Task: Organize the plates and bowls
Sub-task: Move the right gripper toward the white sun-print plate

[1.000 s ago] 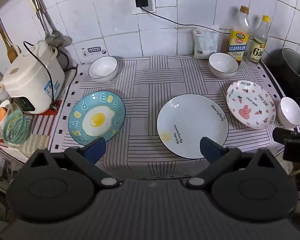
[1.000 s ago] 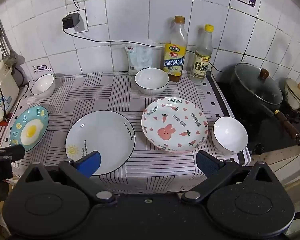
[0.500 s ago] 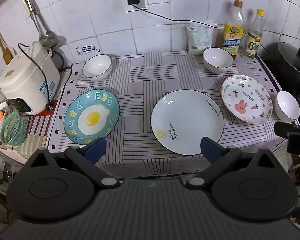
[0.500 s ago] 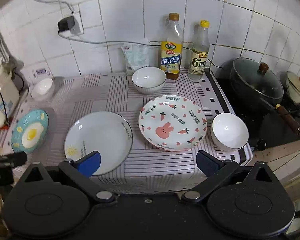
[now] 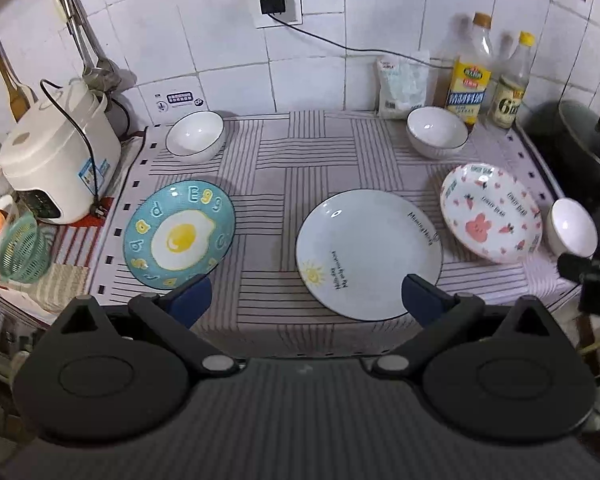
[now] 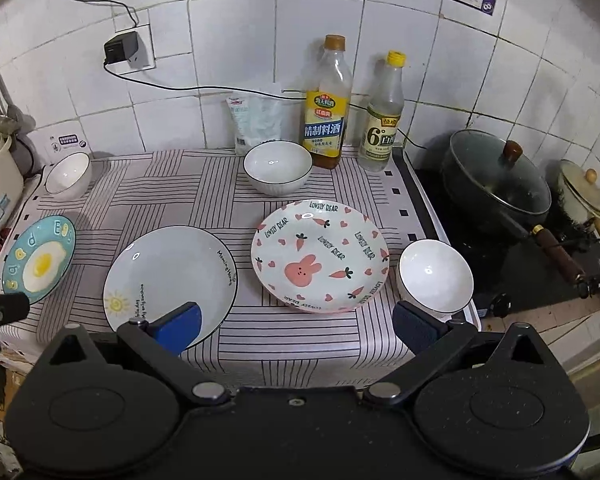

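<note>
Between the wide-spread fingers of the empty left gripper [image 5: 306, 298] lies striped cloth; just ahead sit a blue egg-print plate [image 5: 179, 234] and white sun-print plate [image 5: 369, 254]. Ahead of the equally spread, empty right gripper [image 6: 296, 326] sits a pink rabbit-print plate [image 6: 320, 255], with a white bowl [image 6: 435, 275] beside its right finger

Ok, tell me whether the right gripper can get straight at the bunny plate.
Probably yes. The right gripper is open and empty, the bunny plate lies just ahead of it, and only bare tablecloth lies between.
</note>
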{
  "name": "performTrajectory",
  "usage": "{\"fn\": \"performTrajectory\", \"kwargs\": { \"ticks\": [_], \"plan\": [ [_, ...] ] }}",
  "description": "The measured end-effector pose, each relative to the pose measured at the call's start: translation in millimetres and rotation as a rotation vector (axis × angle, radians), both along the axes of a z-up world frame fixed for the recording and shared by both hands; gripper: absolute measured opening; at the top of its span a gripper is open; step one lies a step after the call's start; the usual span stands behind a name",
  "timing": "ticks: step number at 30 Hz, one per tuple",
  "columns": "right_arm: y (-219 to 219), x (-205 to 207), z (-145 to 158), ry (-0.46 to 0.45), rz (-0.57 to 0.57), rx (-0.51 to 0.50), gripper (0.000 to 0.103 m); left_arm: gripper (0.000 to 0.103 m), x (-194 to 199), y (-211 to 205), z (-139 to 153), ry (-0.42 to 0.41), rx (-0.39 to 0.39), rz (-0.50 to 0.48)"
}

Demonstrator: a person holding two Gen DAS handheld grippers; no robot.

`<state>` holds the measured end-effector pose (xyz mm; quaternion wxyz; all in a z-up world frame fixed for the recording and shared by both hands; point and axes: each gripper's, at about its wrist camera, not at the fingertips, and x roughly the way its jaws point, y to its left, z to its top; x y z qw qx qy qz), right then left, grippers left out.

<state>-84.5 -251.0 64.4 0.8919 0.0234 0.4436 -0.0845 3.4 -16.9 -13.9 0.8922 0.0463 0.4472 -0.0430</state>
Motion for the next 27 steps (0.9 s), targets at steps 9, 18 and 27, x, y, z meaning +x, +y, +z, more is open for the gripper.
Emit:
{"fn": "performTrajectory", "kwargs": {
  "ticks": [9,18,27],
  "plan": [
    [-3,-5,-6,-0.004,-0.027,0.043,0.103,0.103,6,-8,-6,0.011,-0.011,-0.017],
    [-5,-16,4,-0.107,0.01,0.036,0.103,0.103,8,-9,-11,0.026,0.004,-0.017],
    [-6,-21,5,-0.148,0.007,-0.004,0.103,0.102,5,-21,-4,-0.003,0.01,-0.044]
  ]
}}
